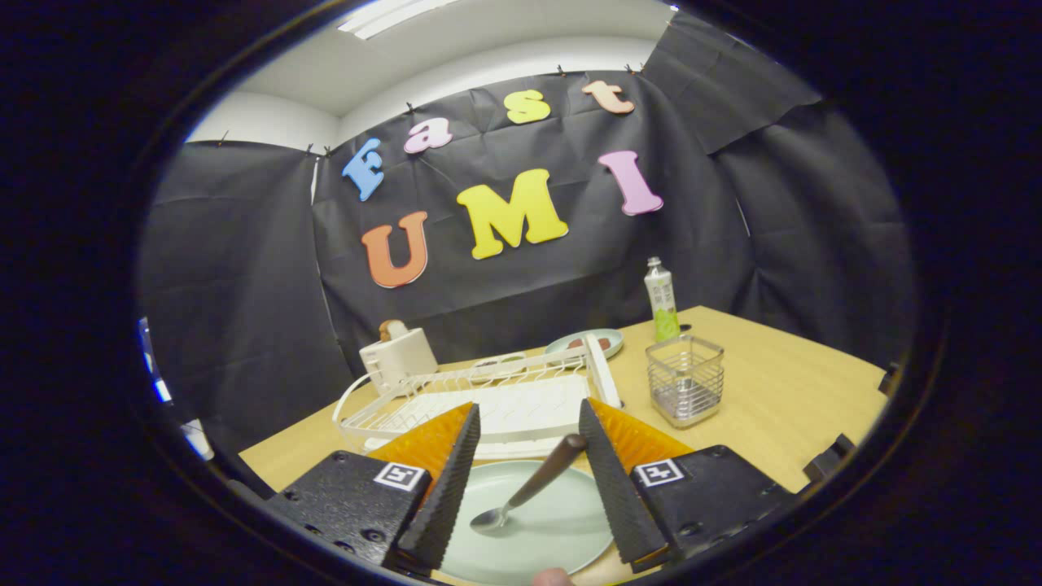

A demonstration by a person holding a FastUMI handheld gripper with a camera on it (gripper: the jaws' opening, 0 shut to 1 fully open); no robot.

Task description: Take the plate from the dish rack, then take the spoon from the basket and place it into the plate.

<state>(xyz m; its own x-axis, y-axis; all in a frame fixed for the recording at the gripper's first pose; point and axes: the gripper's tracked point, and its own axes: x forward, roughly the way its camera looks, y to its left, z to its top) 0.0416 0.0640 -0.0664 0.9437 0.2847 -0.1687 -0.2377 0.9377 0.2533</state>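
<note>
The plate (553, 529) between the fingers is pale green. The dish rack (488, 399) beyond them is white. The table (773, 391) is light brown.

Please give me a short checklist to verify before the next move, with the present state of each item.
1. Plate out of the dish rack, on the table: ok.
2. Spoon bowl rests on the plate: ok.
3. Tool fingers spread, not pressing the spoon: ok.
4. Spoon handle free of the finger beside it: cannot tell.
5. Wire basket upright, apart from the tool: ok.
</note>
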